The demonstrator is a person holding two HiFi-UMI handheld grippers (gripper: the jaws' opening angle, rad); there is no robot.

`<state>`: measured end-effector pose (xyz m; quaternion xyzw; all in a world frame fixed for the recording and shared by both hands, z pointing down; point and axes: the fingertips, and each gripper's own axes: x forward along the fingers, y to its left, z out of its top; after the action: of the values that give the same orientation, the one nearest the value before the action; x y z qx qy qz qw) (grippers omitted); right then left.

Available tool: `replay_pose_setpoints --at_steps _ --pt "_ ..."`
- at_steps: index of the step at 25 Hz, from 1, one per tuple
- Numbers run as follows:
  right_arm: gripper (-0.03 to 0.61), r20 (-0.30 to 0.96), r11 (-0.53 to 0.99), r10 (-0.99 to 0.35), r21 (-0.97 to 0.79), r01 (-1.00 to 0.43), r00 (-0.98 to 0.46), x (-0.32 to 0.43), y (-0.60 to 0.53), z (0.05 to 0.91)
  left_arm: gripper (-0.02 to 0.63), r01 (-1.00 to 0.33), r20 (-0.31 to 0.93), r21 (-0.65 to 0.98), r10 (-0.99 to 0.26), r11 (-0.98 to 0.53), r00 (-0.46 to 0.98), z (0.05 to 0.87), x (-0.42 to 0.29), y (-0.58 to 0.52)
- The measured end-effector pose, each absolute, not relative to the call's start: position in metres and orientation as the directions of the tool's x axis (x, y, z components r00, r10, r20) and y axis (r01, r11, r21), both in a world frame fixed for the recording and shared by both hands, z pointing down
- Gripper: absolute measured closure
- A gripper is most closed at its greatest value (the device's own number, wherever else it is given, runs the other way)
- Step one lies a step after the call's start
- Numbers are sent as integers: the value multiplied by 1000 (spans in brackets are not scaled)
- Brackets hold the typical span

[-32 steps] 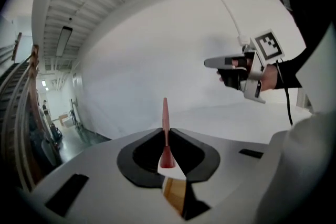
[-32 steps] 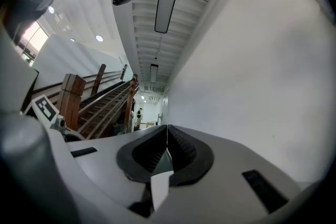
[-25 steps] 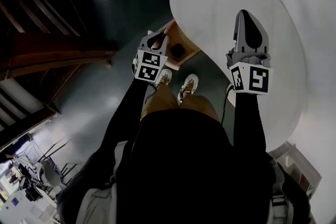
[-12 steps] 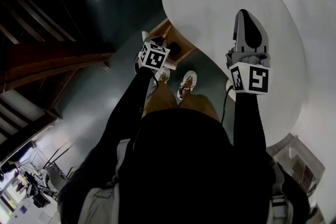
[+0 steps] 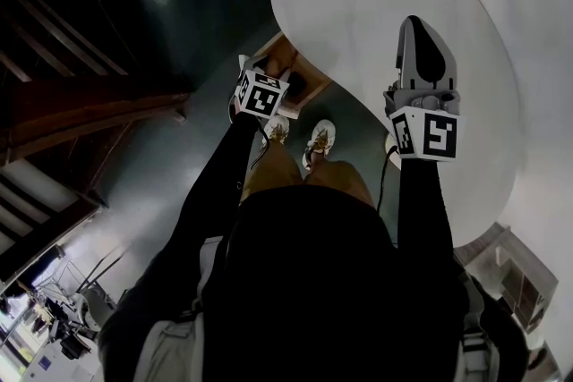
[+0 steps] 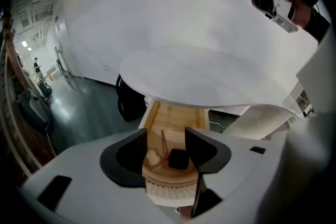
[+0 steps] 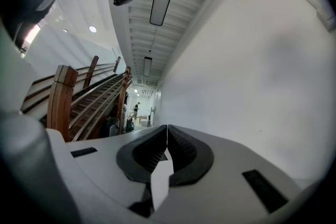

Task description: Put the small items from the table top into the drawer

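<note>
An open wooden drawer (image 6: 173,115) juts out from under the round white table top (image 5: 376,4). In it lie a black block (image 6: 178,159), a small white lump (image 6: 153,156) and a thin reddish stick (image 6: 164,144). My left gripper (image 6: 166,136) points steeply down over the drawer. Its jaws have just been opening and stand apart with nothing gripped; the items show in the gap below them. In the head view its marker cube (image 5: 261,96) sits by the drawer (image 5: 288,67). My right gripper (image 5: 414,22) hovers level over the table, shut and empty, its pads (image 7: 167,131) meeting.
A wooden staircase (image 5: 81,94) runs along the left. My shoes (image 5: 320,140) stand on the dark floor below the drawer. A ribbed white table base (image 6: 268,120) rises to the right of the drawer. A white wall (image 7: 252,60) lies beyond the table.
My left gripper has sunk toward the drawer and tipped further down, so its cube now covers the jaws in the head view. The right gripper has stayed where it was.
</note>
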<state>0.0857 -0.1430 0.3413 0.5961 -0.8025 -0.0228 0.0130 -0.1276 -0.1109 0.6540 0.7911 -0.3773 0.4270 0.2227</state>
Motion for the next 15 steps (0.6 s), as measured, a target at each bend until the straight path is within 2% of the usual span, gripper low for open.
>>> replay_pose_setpoints --at_steps 2,6,15 --pt "551 -10 289 -957 54 -956 -290 85 -142 340 376 -786 835 34 -415 -617 362 650 -128 -111" --pt "551 -32 288 -956 60 -956 -290 80 -140 332 464 -785 777 21 -484 -619 403 620 -128 -119" --pt "551 -107 313 -941 89 -945 -322 66 -134 298 527 -771 466 -116 -720 -626 514 449 -110 -154"
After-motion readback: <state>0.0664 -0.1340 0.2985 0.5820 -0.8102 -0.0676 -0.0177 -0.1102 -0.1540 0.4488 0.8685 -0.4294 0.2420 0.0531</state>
